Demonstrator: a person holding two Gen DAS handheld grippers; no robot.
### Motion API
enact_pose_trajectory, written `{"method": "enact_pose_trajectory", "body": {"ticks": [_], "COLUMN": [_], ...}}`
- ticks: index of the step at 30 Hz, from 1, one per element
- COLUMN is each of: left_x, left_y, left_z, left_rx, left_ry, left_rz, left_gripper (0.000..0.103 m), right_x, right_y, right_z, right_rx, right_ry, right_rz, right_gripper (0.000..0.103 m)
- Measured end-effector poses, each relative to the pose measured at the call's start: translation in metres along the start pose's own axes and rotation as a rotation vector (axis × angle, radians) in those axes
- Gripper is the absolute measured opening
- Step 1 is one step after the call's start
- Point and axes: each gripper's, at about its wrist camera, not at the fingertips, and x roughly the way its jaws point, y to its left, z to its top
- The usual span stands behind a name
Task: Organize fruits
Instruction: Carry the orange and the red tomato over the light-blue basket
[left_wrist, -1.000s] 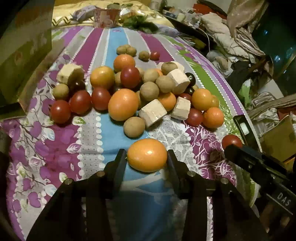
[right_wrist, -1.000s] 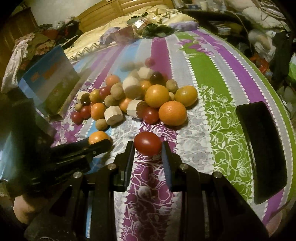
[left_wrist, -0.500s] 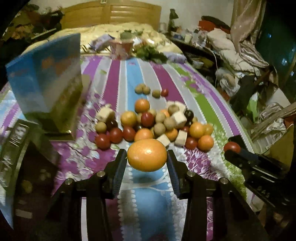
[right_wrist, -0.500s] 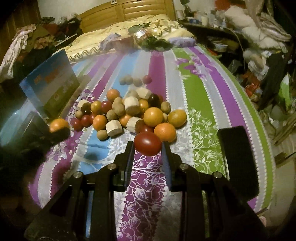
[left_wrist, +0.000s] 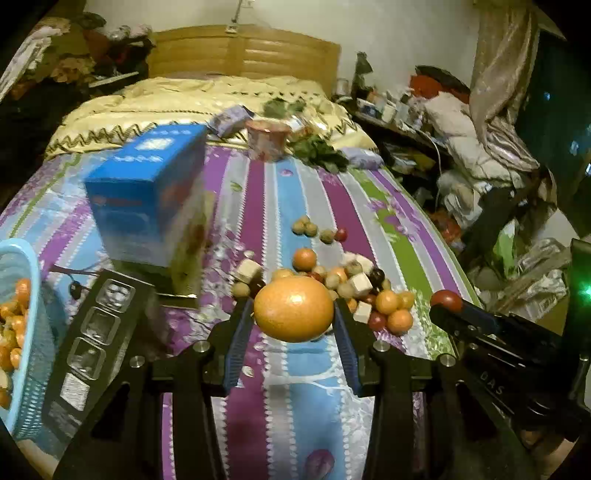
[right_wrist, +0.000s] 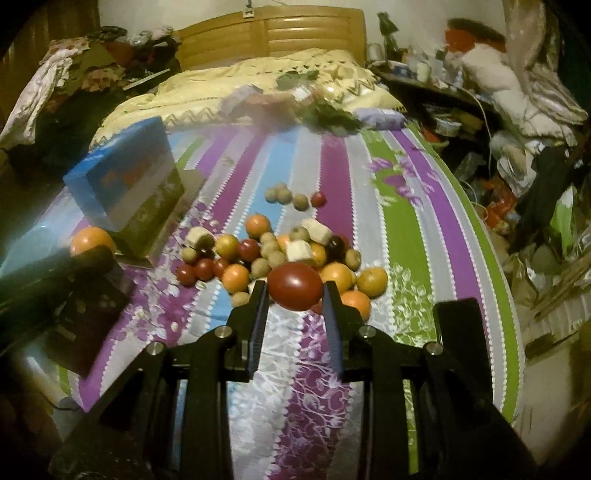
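My left gripper (left_wrist: 294, 311) is shut on a large orange (left_wrist: 294, 309), held well above the striped bedspread. In the right wrist view my right gripper (right_wrist: 295, 291) is shut on a dark red tomato (right_wrist: 295, 291), also lifted clear of the bed. Beyond both lies the fruit pile (right_wrist: 273, 254) of oranges, red tomatoes, small brown fruits and pale wooden blocks. The right gripper with its tomato (left_wrist: 446, 299) shows at the right of the left wrist view. The left gripper with its orange (right_wrist: 92, 240) shows at the left of the right wrist view.
A light blue basket (left_wrist: 22, 332) with small oranges sits at the far left. A blue box (left_wrist: 147, 199) stands left of the pile. A clear compartment tray (left_wrist: 96, 332) lies near it. A dark phone-like slab (right_wrist: 461, 332) lies on the green stripe. Clutter lines the right bedside.
Both grippers rose with their fruit and tilted up, so the pile looks smaller and farther. The headboard, blue box and basket came into view.
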Motion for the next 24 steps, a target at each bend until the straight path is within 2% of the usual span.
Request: {"method": "enact_pose_trajectory", "body": {"ticks": [13, 24], "left_x": [-0.048, -0.097], "left_y": [0.049, 0.121], "left_z": [0.015, 0.024], "left_rx": [-0.076, -0.170], "left_ry": [-0.067, -0.121], "left_rz": [0.053, 0.160], "left_gripper": [0.045, 0.045], "right_x": [-0.020, -0.030], "right_y": [0.057, 0.123], "right_z": [0.024, 0.049], "right_rx": [-0.076, -0.161], "right_ry": [-0.040, -0.054], "right_rz": [0.061, 0.170], "right_gripper": [0.030, 0.030]}}
